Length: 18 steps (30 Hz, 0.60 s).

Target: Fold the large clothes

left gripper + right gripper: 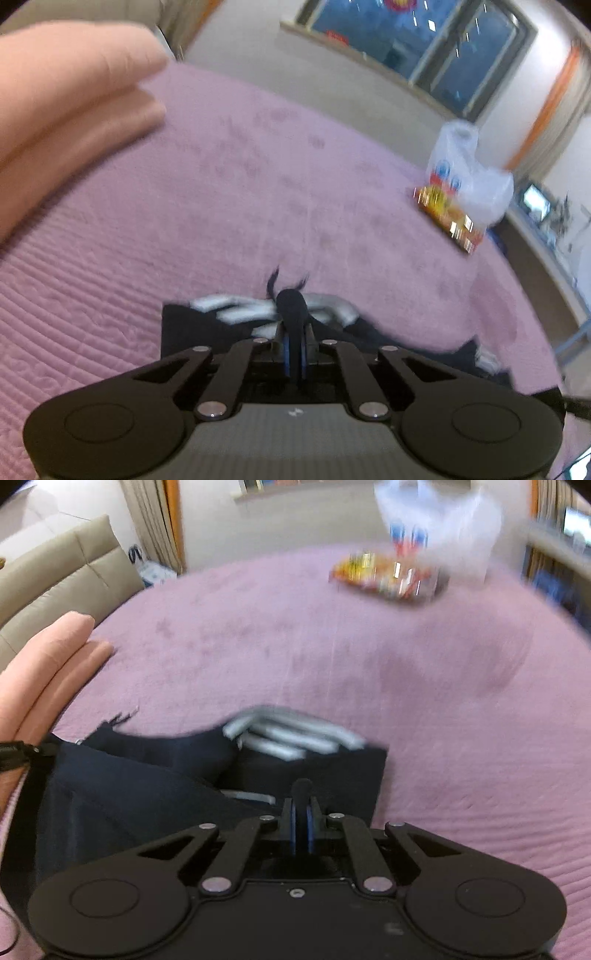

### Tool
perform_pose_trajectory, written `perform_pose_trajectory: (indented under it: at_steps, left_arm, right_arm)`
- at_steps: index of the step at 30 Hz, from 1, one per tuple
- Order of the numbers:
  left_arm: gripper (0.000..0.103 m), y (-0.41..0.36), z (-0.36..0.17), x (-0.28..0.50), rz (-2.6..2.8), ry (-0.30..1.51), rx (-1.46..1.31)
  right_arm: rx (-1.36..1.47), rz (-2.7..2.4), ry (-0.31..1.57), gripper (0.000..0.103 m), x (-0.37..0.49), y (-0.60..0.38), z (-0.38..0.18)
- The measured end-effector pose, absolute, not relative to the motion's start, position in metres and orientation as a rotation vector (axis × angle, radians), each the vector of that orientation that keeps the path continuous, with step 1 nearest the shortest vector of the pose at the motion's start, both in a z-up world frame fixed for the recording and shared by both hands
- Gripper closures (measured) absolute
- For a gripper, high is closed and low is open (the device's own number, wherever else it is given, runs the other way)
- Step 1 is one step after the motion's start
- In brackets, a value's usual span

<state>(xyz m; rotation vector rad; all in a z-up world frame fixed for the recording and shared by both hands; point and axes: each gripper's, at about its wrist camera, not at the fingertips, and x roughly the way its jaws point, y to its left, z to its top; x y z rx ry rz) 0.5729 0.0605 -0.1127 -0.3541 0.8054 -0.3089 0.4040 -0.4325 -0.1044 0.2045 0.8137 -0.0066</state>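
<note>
A dark navy garment (147, 782) with grey-white stripes (291, 734) lies on a pink quilted bedspread (332, 657). My right gripper (302, 812) is shut on a fold of the navy cloth, which bulges above the fingertips. My left gripper (293, 332) is shut on another pinch of the same garment (192, 328), with frayed threads sticking up above it. The grey stripes (251, 308) show just beyond the left gripper. Both views are motion-blurred.
Folded peach-pink bedding (66, 96) lies at the left, also in the right wrist view (48, 657). A colourful snack package (450, 218) and a white plastic bag (465, 166) sit on the bed's far right. A beige headboard (74, 572) stands behind.
</note>
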Motion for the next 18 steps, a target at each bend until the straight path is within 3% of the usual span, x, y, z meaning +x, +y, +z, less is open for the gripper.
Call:
perform_pose_trajectory:
  at_steps: [5,8,15,17,18]
  left_arm:
    - [0.097,0.070,-0.064,0.570,-0.301,0.661,-0.377]
    - [0.097,0.069,-0.060,0.591,-0.269,0.625,-0.346]
    - [0.096,0.038,-0.162,0.647,-0.125,0.834,-0.232]
    - [0.088,0.032,-0.181,0.649,-0.106,0.865,-0.215]
    - [0.079,0.030,-0.184,0.648,-0.090,0.863,-0.190]
  right_arm:
    - [0.241,-0.012,0.666,0.096,0.415,-0.441,-0.048]
    - [0.220,-0.014,0.612,0.097,0.455,-0.444,-0.041]
    - [0.177,-0.076,0.883,0.097,0.542,-0.433,-0.156]
    - [0.199,-0.087,0.958,0.096,0.544,-0.432,-0.182]
    - [0.193,-0.095,0.970,0.095,0.543,-0.429,-0.188]
